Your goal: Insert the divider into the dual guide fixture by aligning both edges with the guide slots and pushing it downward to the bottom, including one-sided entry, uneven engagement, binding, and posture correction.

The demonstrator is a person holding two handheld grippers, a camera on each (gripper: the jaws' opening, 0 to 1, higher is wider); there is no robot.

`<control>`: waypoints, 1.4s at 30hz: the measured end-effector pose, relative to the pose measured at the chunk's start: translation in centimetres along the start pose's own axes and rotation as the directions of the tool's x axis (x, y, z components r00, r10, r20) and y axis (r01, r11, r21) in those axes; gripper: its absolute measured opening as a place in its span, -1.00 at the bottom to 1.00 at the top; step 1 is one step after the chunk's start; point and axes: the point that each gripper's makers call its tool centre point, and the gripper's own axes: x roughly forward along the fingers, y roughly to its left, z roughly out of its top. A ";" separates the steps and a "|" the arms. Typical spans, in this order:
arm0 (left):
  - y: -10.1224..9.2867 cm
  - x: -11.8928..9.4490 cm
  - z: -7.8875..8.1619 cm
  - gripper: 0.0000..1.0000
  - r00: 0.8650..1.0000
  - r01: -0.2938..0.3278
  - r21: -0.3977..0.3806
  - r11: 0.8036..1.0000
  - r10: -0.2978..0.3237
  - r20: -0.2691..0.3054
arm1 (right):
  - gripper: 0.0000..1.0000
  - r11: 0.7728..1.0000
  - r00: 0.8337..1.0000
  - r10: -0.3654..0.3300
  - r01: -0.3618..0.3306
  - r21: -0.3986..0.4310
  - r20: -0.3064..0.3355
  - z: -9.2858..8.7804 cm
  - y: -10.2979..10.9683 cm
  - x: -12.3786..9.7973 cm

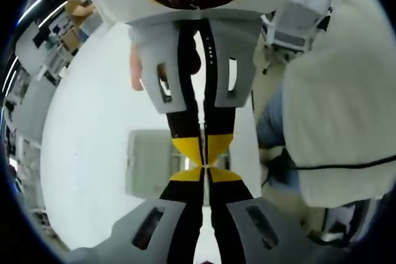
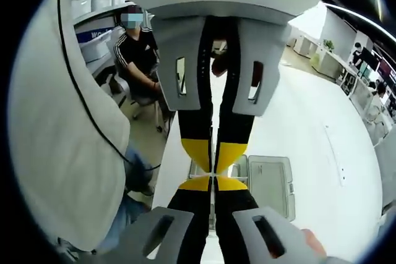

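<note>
The divider (image 2: 213, 153), seemingly a thin clear sheet seen edge-on, is pinched between both sets of fingers, left gripper (image 1: 204, 166) meeting right gripper (image 2: 213, 174) tip to tip above the fixture (image 2: 266, 183) on the white tabletop (image 2: 309, 128). Lowering squarely into both slots is called for next.

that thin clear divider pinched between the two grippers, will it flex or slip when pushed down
The divider shows edge-on as a thin pale sheet, so it probably bows if pushed unevenly. The left gripper and right gripper pinch it only at their yellow tips, so it may slip or pivot. It looks light.
</note>
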 end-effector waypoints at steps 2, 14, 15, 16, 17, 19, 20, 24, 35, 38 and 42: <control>0.0 0.0 0.0 -1.00 1.000 -0.001 -0.001 1.000 0.001 -0.002 | -1.00 1.000 1.000 -0.001 0.001 -0.003 0.000 0.0 0.1 0.0; 0.0 0.2 -0.2 -1.00 0.999 -0.028 -0.006 1.000 0.028 -0.015 | -1.00 1.000 1.000 -0.004 0.004 0.005 0.000 0.0 0.0 0.1; 0.0 0.1 -0.2 -1.00 1.000 -0.027 -0.006 1.000 0.027 -0.015 | -1.00 1.000 1.000 -0.001 0.001 0.006 0.002 0.0 0.1 0.1; 0.0 0.1 -0.2 -1.00 1.000 -0.026 -0.009 1.000 0.026 -0.016 | -1.00 1.000 1.000 -0.001 0.001 0.009 0.003 0.0 0.1 0.1; -0.1 0.1 -0.3 -1.00 1.000 -0.021 -0.012 1.000 0.021 -0.017 | -1.00 1.000 1.000 0.002 -0.002 0.011 0.004 0.0 0.2 0.2; -0.3 0.2 -0.6 -1.00 0.999 -0.009 -0.031 0.999 0.008 -0.032 | -1.00 1.000 1.000 0.010 -0.010 0.013 0.000 0.0 0.4 0.4; -0.3 0.2 -0.8 -1.00 0.999 -0.010 -0.030 0.999 0.008 -0.039 | -1.00 1.000 1.000 0.008 -0.008 0.013 -0.005 0.0 0.5 0.4; -0.3 0.3 -1.7 -1.00 0.998 -0.015 -0.036 0.999 0.013 -0.058 | -0.94 0.999 1.000 -0.001 0.001 0.043 -0.007 -0.5 0.5 0.4; 0.0 0.2 -3.3 -1.00 0.997 -0.015 -0.085 0.996 0.008 -0.077 | -0.79 0.991 0.999 -0.047 0.047 0.121 0.000 -2.6 0.5 0.0; 0.2 0.2 -3.9 -1.00 0.996 -0.014 -0.104 0.994 0.005 -0.087 | -0.76 0.987 0.998 -0.060 0.057 0.151 0.011 -3.3 0.7 -0.3; 0.3 0.1 -4.7 -1.00 0.993 -0.025 -0.199 0.980 0.003 -0.114 | -0.72 0.979 0.997 -0.078 0.072 0.190 0.026 -4.1 0.9 -0.6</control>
